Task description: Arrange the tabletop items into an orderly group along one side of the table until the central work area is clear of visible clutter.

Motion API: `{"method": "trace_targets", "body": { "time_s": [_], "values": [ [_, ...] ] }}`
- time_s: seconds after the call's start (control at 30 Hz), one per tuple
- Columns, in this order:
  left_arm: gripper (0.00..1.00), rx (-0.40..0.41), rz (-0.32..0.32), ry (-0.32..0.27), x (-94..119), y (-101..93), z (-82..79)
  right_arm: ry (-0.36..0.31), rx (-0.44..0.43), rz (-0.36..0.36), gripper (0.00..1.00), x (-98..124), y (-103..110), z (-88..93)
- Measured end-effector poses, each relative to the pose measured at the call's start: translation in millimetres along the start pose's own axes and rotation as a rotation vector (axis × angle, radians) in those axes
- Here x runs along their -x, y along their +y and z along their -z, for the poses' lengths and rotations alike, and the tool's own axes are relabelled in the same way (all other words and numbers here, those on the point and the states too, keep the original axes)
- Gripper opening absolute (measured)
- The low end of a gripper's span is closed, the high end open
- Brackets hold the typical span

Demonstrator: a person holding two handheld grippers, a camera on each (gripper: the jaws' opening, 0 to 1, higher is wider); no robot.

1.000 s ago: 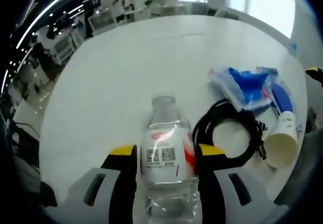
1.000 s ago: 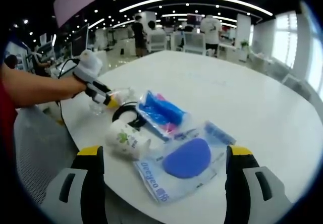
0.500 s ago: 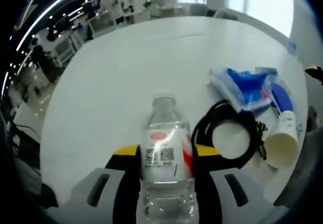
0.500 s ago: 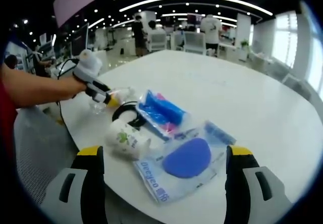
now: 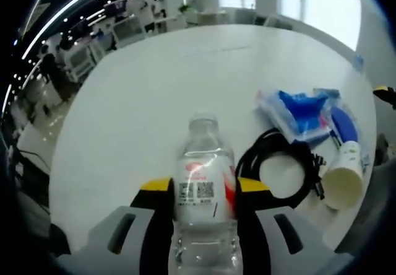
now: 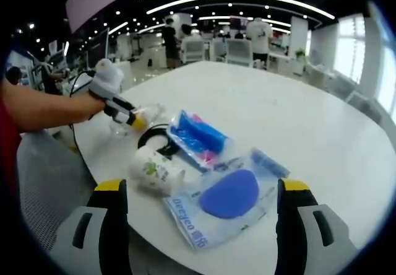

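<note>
Bottle point(image 5: 204, 194) clamped in left gripper point(image 5: 203, 188), jaws closed

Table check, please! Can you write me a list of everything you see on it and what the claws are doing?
Surface: white round table, far side bare.
Job's things: clear water bottle; paper cup on its side; blue packet; clear bag with blue pad, all near one edge.
Clutter: nothing seen beyond those.
Grippers: left claw shut on the water bottle; right claw open, holding nothing, above the bag.
Cables: black coiled cable beside the cup.
Surroundings: open office with desks, chairs, ceiling lights, people standing far off.
</note>
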State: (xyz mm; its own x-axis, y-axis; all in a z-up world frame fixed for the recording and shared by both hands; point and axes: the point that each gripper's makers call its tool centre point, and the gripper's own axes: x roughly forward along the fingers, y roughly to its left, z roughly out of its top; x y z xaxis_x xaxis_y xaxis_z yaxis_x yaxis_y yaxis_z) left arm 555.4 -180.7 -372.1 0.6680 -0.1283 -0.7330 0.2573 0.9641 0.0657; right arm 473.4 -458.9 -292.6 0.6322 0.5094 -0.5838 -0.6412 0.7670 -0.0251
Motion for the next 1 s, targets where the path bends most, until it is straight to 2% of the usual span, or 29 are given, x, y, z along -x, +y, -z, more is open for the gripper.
{"method": "trace_targets", "body": {
  "time_s": [0.57, 1.0],
  "values": [
    [0.36, 0.005, 0.01, -0.12, 24, -2.5, -34.1, 0.003, 0.01, -0.004, 0.99, 0, 1, 0.5],
    [0.36, 0.007, 0.063, -0.263, 59, -8.9, -66.1, -0.009, 0.027, -0.004, 0.98, 0, 3, -3.9]
  ]
}}
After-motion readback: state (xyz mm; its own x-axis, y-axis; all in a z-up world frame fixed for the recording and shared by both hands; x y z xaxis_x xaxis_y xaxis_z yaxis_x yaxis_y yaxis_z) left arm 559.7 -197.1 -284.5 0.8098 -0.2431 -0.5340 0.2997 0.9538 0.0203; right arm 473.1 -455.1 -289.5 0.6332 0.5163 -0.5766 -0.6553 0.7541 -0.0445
